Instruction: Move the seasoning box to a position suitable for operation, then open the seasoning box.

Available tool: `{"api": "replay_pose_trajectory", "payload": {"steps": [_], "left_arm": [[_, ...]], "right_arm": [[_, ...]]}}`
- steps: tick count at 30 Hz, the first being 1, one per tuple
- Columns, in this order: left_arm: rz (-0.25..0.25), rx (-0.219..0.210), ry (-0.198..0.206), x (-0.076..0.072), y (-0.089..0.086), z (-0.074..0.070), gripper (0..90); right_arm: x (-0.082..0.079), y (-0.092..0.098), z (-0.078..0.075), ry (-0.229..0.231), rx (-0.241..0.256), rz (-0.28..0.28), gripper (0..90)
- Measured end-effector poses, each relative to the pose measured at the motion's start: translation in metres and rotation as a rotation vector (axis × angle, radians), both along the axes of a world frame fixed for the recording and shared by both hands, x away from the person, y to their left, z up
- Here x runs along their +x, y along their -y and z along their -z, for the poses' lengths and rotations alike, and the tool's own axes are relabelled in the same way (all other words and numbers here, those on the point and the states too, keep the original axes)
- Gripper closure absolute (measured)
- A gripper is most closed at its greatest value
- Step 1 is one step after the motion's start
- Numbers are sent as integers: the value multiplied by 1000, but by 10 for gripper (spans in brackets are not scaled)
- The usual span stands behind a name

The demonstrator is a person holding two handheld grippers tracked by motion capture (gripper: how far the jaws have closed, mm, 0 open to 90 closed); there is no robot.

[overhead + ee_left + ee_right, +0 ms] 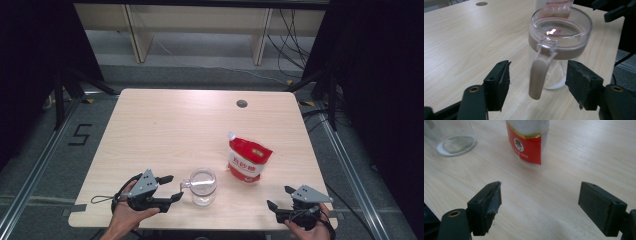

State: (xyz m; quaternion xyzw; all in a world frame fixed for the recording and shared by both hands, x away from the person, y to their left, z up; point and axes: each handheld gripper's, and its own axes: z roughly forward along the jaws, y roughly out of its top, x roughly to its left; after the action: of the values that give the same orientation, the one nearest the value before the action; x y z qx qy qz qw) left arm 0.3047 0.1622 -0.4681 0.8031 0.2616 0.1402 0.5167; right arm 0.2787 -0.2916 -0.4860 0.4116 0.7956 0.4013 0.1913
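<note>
Wooden table (165,130), jug (203,187) upright, handle (185,184) toward left gripper (170,188)

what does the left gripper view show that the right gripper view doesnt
Left gripper view: the clear jug's brown rim band, its transparent lid and its beige handle, which hangs between the open jaws of the left gripper; also the round hole in the far tabletop.

Right gripper view: the pouch's red label with a small round logo, the jug's glass base, and the right gripper, open over bare wood.

Both: the light wooden table, the jug and the red and white sugar pouch.
</note>
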Motion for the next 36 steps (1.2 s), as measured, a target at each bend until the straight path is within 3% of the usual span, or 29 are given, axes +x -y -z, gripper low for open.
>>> {"api": "replay_pose_trajectory", "payload": {"steps": [1, 4, 5, 6, 7, 11, 15, 16, 17, 18, 20, 21, 22, 26, 27, 29, 32, 36], "left_arm": [[-14, -19, -20, -3, 0, -1, 367], [-10, -26, 25, -5, -2, -6, 409], [-27, -38, 13, -6, -2, -6, 433], [-9, -39, 23, -4, -3, -7, 446], [-23, -63, 5, -5, -3, -6, 491], [-36, -100, 8, -6, -2, -11, 556], [-46, -88, 23, -8, 0, -15, 668], [-42, -84, 25, -8, 1, -15, 737], [-39, -89, 21, -9, 2, -14, 737], [-32, -61, 36, -9, 3, -15, 767], [-30, -51, 38, -9, 5, -16, 829], [-45, -68, 26, -10, 7, -15, 847], [-43, -57, 35, -10, 7, -16, 868], [-52, -68, 32, -10, 12, -18, 894], [-51, -49, 39, -10, 13, -19, 894], [-53, -56, 28, -9, 16, -18, 895], [-52, -52, 32, -8, 20, -16, 895], [-73, -38, 41, -7, 21, -17, 895]], "right_arm": [[0, 0, 0, 1, -2, -3, 197], [0, 0, 0, 2, -1, -2, 197], [0, 0, 0, 3, -3, 0, 197], [0, 0, 0, 1, -6, 11, 197], [0, 0, 0, 1, -9, -8, 197], [0, -1, 1, -6, 4, -6, 193], [0, -2, 1, -6, -2, -3, 201], [0, -2, 1, -5, 3, -11, 199], [0, -2, 1, -5, 11, -11, 197], [-1, -3, 0, 4, 6, 3, 193], [-3, -5, 0, -13, 23, 18, 177], [-2, -5, 0, -4, 31, 5, 176], [-1, -4, -1, 14, 29, -10, 175], [-1, -5, -2, 20, 34, -26, 177], [-2, -6, -3, 21, 34, -17, 201], [-4, -8, -5, 38, 37, -37, 282], [-4, -12, -7, 74, 34, -73, 325], [-5, -17, -8, 61, 33, -94, 332]]}}
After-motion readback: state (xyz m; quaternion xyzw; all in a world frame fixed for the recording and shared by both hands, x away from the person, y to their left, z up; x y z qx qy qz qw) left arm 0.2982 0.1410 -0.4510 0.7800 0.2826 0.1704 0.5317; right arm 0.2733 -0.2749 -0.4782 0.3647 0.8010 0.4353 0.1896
